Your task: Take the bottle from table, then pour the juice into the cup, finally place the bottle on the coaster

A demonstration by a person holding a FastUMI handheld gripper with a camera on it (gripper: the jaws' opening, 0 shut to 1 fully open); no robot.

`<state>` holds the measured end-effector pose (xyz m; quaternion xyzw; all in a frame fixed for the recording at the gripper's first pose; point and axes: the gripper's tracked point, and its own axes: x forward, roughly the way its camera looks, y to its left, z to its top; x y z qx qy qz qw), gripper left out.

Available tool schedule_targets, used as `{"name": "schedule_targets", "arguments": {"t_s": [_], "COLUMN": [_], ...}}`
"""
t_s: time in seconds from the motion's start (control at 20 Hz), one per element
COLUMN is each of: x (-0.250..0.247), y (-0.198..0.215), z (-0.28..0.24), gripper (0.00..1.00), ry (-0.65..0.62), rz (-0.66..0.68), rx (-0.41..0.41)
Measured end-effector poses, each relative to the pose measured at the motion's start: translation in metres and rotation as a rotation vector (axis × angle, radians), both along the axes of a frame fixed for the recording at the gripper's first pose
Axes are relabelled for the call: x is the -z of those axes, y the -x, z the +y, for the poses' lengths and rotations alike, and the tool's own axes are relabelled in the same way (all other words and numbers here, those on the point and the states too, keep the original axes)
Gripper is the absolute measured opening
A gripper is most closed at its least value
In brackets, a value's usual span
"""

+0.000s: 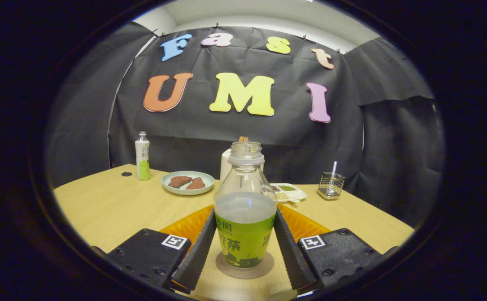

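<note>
Bottle (245, 209) upright, uncapped, standing on a round brown coaster (245, 267) on the wooden table (105, 205). Clear upper body, green label round the lower half, pale liquid level sitting just above the label's top edge. Mouth open, ring of the neck visible against the dark cloth wall (293, 138).

Gripper (244, 242) astride the bottle: one finger along each flank of the label, both lying close against it. Cannot tell whether the pads are pressing or merely alongside; no clear gap visible on either side. Coaster rim showing between the fingers, just below the bottle's base.

Orange mat or tray (184, 225) showing behind both fingers, either side of the bottle, partly hidden.

Beyond the bottle, directly behind the neck: a white cylindrical object (225, 163), mostly hidden, with a small brown top poking above. To its left, a pale green plate (172, 187) carrying two brown pieces. Further left, near the cloth, a second bottle (142, 156), slim, capped, white and green label, upright. Small dark round spot (126, 174) on the table just left of it.

Right of the held bottle's shoulder: a shallow white divided tray (295, 194) with green and pale contents. Further right, a small wire-mesh holder (330, 186) with a thin stick standing in it.
</note>
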<state>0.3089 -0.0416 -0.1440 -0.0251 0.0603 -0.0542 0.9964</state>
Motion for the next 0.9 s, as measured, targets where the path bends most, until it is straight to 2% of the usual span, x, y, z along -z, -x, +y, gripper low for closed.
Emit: {"name": "schedule_targets", "arguments": {"t_s": [0.35,0.55,0.75,0.9], "x": [0.005,0.009,0.008,0.001], "y": [0.002,0.006,0.011,0.014], "z": [-0.013,-0.018,-0.024,-0.021], "gripper": [0.85,1.0,1.0,1.0], "ry": [0.003,-0.037,-0.042,-0.038], "rz": [0.008,0.015,0.015,0.004], "rx": [0.032,0.04,0.055,0.037]}}
